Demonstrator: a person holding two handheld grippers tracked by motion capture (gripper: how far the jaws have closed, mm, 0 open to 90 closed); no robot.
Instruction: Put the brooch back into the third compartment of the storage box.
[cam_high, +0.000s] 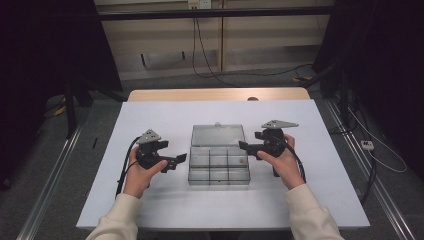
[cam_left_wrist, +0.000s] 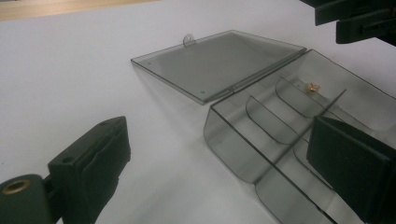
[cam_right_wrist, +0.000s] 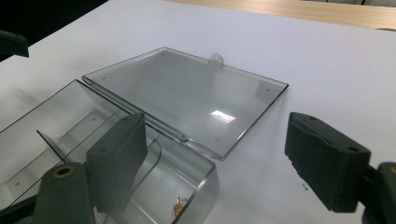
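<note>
Clear smoky plastic compartment box (cam_high: 219, 165) at tabletop (cam_high: 150, 115) centre, lid flat open. Small gold item (cam_right_wrist: 179, 205) in back-right compartment. Both hand-held grippers released, flanking box: left hand-held gripper (cam_high: 181, 159), right hand-held gripper (cam_high: 242, 146). Advice: approach lid's far edge squarely before closing.

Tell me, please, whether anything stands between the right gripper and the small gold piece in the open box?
Nothing visible does. The lid lies flat behind the clear compartment box, so the gold piece sits uncovered in a corner compartment just below the right gripper, whose jaws are open.
</note>
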